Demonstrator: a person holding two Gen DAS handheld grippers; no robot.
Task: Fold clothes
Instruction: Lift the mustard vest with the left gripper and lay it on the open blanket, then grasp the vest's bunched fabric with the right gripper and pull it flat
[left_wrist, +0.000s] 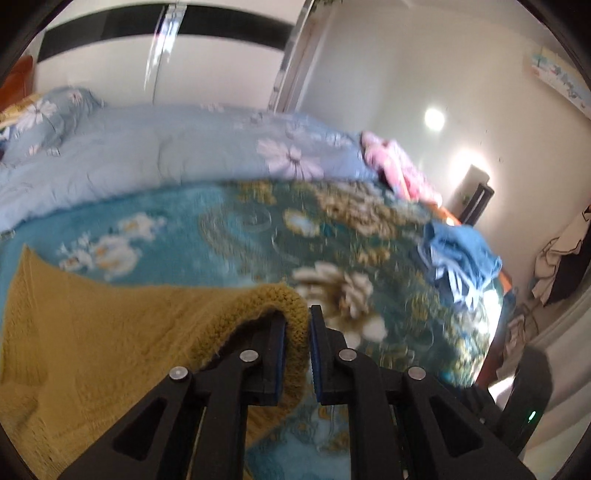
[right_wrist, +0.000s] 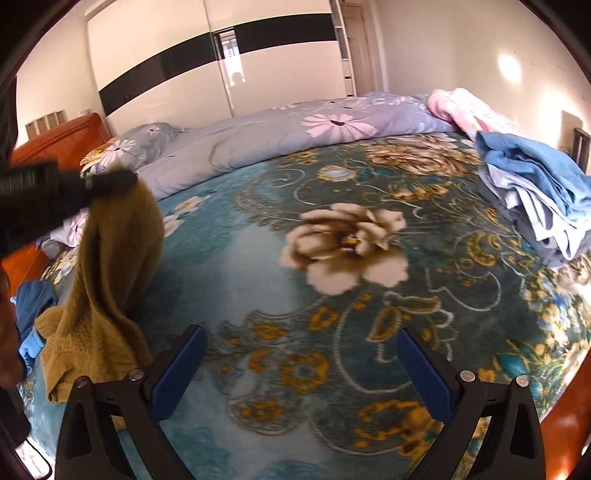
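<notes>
A mustard-yellow knit sweater (left_wrist: 92, 332) hangs from my left gripper (left_wrist: 297, 332), which is shut on its thick knitted edge. In the right wrist view the sweater (right_wrist: 110, 273) dangles from the left gripper (right_wrist: 107, 182) at the left, its lower part bunched on the teal floral blanket (right_wrist: 258, 266). My right gripper (right_wrist: 301, 350) is open and empty, low over the blanket, to the right of the sweater.
A pile of blue clothes (right_wrist: 535, 199) lies at the blanket's right side, with pink clothes (right_wrist: 465, 107) behind it. A light-blue floral quilt (right_wrist: 295, 136) and pillow (right_wrist: 144, 140) lie at the back. An orange headboard (right_wrist: 55, 140) is left. Another blue garment (right_wrist: 33, 306) lies at the left edge.
</notes>
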